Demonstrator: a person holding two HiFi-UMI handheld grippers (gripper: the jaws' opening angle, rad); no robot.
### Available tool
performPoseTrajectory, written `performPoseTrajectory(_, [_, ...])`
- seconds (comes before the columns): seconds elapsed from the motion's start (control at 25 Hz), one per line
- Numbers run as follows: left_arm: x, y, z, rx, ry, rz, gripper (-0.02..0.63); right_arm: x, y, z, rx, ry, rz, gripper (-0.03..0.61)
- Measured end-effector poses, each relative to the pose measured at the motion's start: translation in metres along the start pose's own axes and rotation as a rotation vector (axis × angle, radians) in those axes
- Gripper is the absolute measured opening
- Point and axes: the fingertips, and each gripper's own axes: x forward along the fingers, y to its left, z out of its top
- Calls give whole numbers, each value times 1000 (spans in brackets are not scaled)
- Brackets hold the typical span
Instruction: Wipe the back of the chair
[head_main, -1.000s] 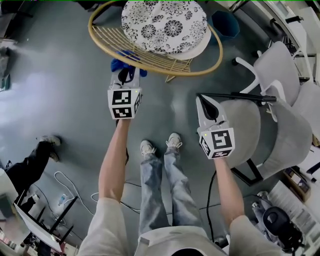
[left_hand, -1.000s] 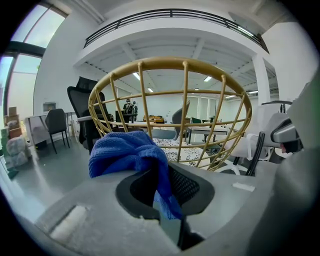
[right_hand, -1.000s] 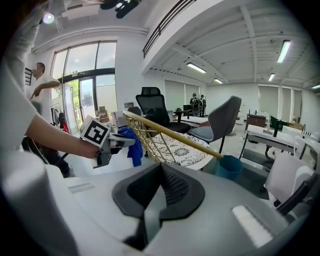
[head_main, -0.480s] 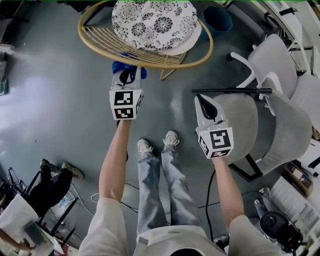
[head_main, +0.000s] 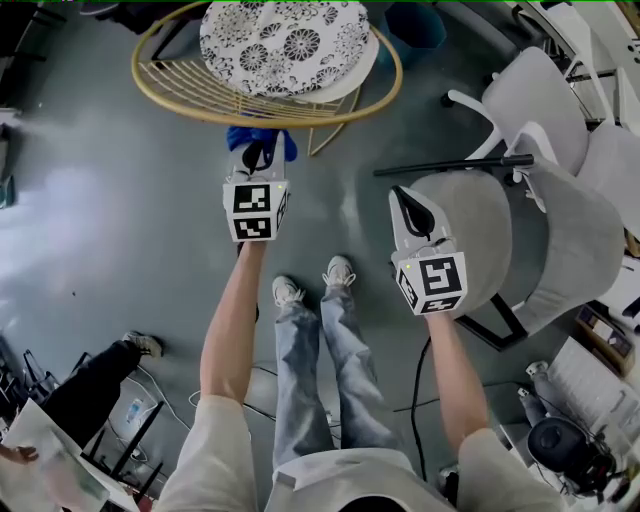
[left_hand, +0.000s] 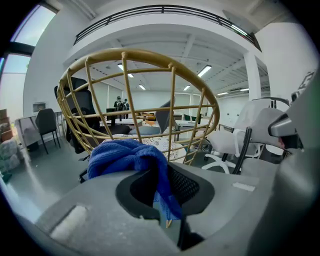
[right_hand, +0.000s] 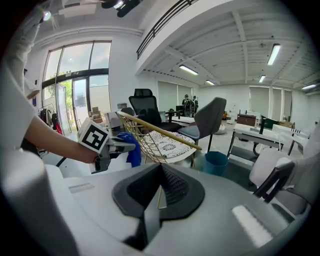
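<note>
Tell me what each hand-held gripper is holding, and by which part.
Left hand-held gripper pinches the blue cloth by a hanging fold, its bulk bunched past the jaws. Right hand-held gripper: shut, empty.

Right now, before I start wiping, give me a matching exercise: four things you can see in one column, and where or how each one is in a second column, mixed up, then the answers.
Column one
1. blue cloth
2. right tool
3. patterned cushion
4. grey office chair

Column two
A. lying on the seat of the gold wire chair
B. shut, with nothing in it
C. pinched in the left tool
D. on the person's right, below the right tool in the head view

Pairs: 1-C, 2-B, 3-A, 4-D
</note>
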Motion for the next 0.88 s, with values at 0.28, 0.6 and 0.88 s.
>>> performPoseTrajectory(0.28, [2,-19,3,-62,-13,-4,52,-12,-11,-6,14,-3,-27,0])
performPoseTrajectory(0.6, [6,-51,5,-66,-26,-55,52,-15,-15,-6,13,-6,-43,0])
performPoseTrajectory(0.88, [6,-66,2,-63,-18,-104,51,-8,-5,-5,12,5,-36,0])
